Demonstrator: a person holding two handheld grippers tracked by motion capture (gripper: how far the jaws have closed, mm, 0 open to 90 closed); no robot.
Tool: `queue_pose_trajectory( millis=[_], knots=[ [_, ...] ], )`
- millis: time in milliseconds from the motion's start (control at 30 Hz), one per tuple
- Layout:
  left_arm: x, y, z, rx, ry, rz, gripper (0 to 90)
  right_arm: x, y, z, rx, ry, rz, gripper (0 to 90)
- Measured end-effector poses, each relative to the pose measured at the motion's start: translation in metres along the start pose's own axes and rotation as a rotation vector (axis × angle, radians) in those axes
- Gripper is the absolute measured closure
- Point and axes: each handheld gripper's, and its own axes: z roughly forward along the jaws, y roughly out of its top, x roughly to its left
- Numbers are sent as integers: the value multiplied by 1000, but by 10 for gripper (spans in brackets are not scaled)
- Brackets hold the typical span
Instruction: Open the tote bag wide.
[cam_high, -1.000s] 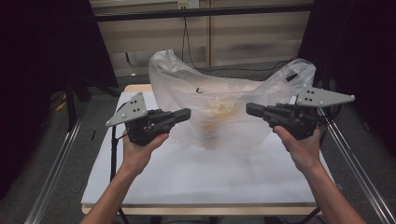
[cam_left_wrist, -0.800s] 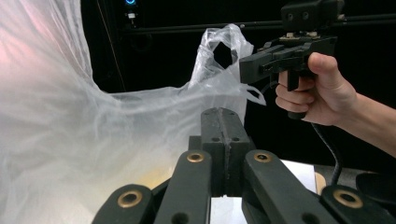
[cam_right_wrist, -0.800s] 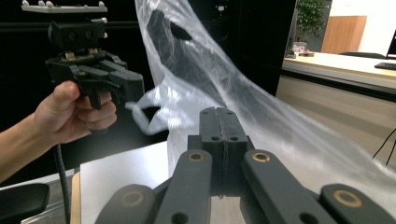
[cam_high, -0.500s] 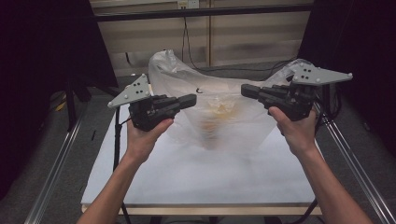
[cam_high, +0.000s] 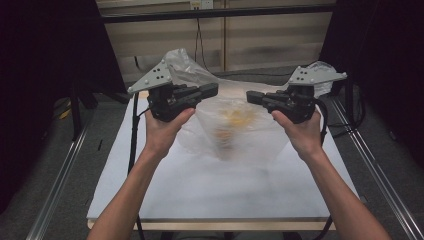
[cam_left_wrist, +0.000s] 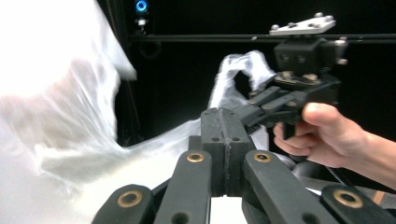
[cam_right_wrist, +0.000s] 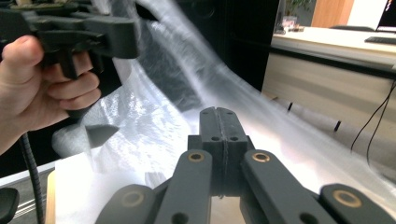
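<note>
We hold the large clear crinkled plastic bag (cam_high: 235, 125) up over the middle of the white-covered tabletop (cam_high: 220, 190), one claw at each upper corner, so that its mouth is drawn wide between our hands and its body hangs down toward the cloth. The left claw (cam_high: 214, 90) sits above the far left part of the tabletop with its jaws pressed together; in the left gripper view (cam_left_wrist: 225, 135) they meet in one seam, and film billows just beside them, though we cannot tell whether any is caught in that seam. The right claw (cam_high: 251, 96) faces it from the far right, jaws likewise pressed together (cam_right_wrist: 224, 135), with film streaming past them. Something yellowish and blurred (cam_high: 235, 120) sits low inside the bag; we judge that the raised, spread hold keeps it settled at the bottom.
</note>
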Motion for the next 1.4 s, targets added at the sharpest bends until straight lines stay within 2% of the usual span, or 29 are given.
queue_pose_trajectory(
  millis=[100,167,300,367,433,533,767,933,1167,1300,1400],
  knots=[
    [6,-9,6,14,12,-19,900,-1,-8,10,22,11,5,900],
    [7,-11,7,18,15,-20,900,-2,-9,12,26,11,7,900],
    [14,-19,16,66,37,-15,900,-4,-17,23,42,20,18,900],
    [15,-21,17,72,48,-16,900,-5,-21,28,56,28,21,900],
    [18,-24,19,71,39,-35,900,-4,-24,30,60,30,22,900],
    [21,-30,22,87,35,-43,900,-3,-34,38,84,44,31,900],
    [31,-53,26,135,48,-74,900,-3,-53,52,110,62,60,900],
    [34,-67,27,168,56,-84,900,-4,-68,63,136,67,76,900],
    [38,-79,29,206,59,-92,900,-6,-76,72,158,76,86,900],
    [40,-93,33,220,57,-111,900,-9,-87,78,177,74,100,900],
    [42,-106,36,252,67,-115,900,-11,-95,81,186,71,113,900]
  ],
)
